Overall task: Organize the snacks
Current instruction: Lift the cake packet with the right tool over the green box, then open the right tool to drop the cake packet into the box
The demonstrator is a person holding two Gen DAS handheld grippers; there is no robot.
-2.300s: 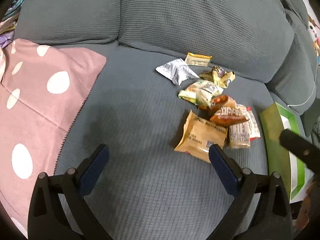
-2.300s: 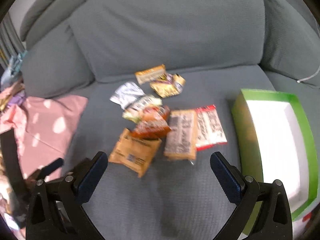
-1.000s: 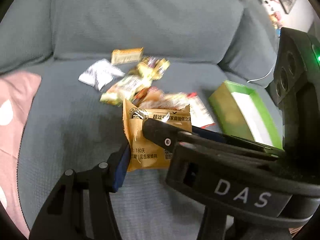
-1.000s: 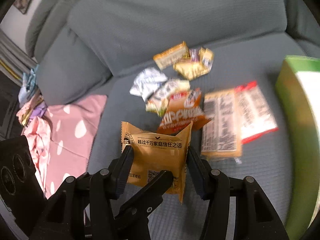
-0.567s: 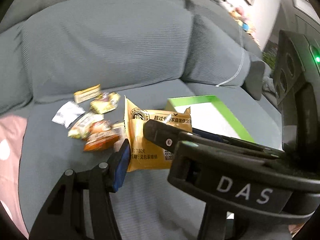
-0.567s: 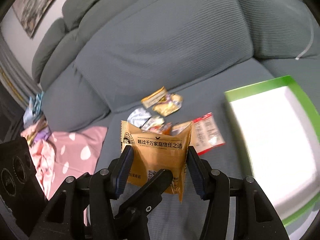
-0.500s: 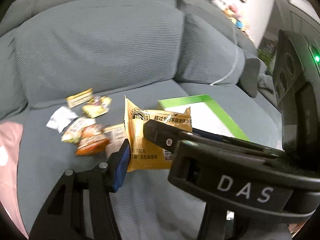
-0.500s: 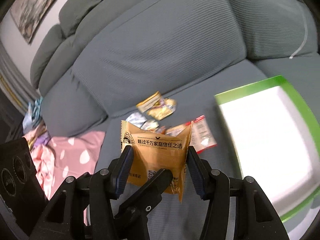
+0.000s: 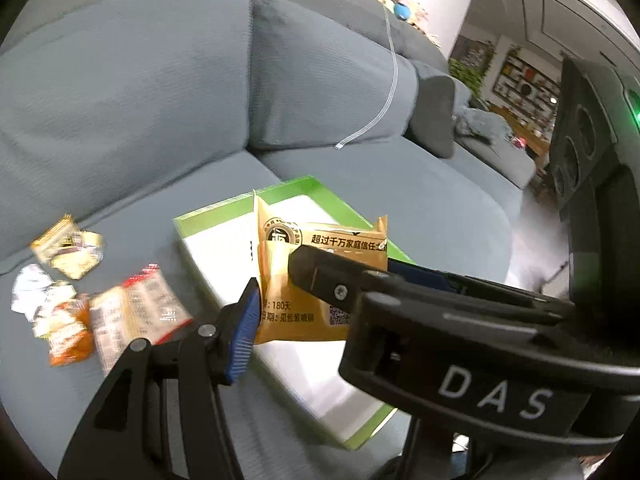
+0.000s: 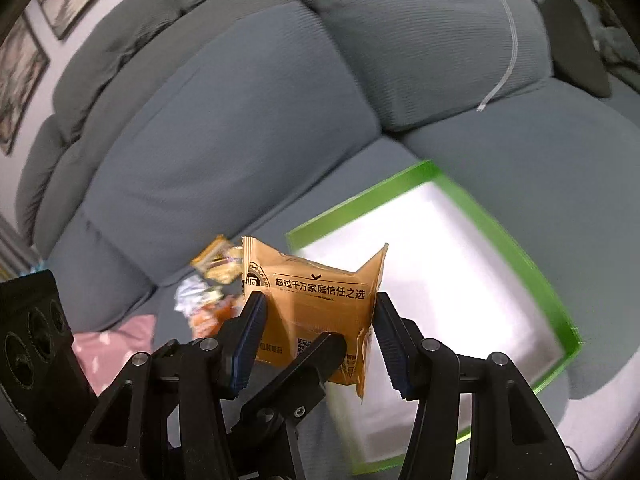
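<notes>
Grey sofa (image 9: 360, 184) seat carries green-rimmed white box (image 9: 224, 248), loose snack packets (image 9: 92, 304) heaped just beside it, pink spotted cloth (image 10: 116, 340) further off.

Glossy foil snack packet (image 10: 316, 312), ribbed grey cloth sofa (image 10: 240, 128), smooth green-rimmed cardboard box (image 10: 500, 240).
</notes>
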